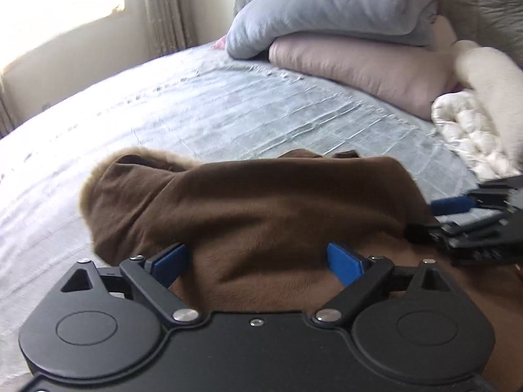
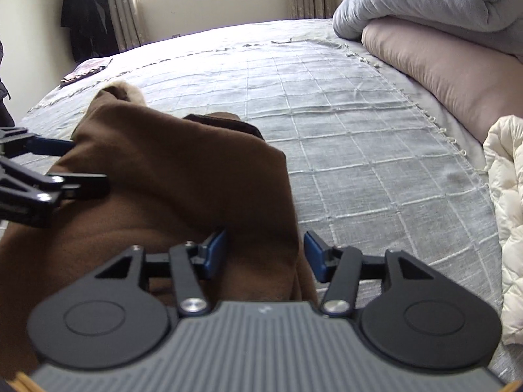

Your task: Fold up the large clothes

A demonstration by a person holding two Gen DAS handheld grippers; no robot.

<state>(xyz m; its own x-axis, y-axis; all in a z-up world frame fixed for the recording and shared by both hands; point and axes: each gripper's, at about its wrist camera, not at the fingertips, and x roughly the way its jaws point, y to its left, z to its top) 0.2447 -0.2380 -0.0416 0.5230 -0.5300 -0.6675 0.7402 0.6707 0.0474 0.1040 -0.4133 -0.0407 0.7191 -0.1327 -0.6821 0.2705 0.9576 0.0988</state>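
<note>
A large brown garment with a fur-trimmed hood lies bunched on the bed; it also shows in the right wrist view. My left gripper is open, its blue pads standing wide on either side of a fold of the brown cloth. My right gripper is open too, its pads straddling the garment's right edge. Each gripper shows in the other's view: the right one at the garment's right side, the left one at its left side.
The bed has a pale blue-grey checked cover. A folded grey blanket rests on a pink pillow at the head. A white quilted jacket lies on the right. Dark clothes hang by the window.
</note>
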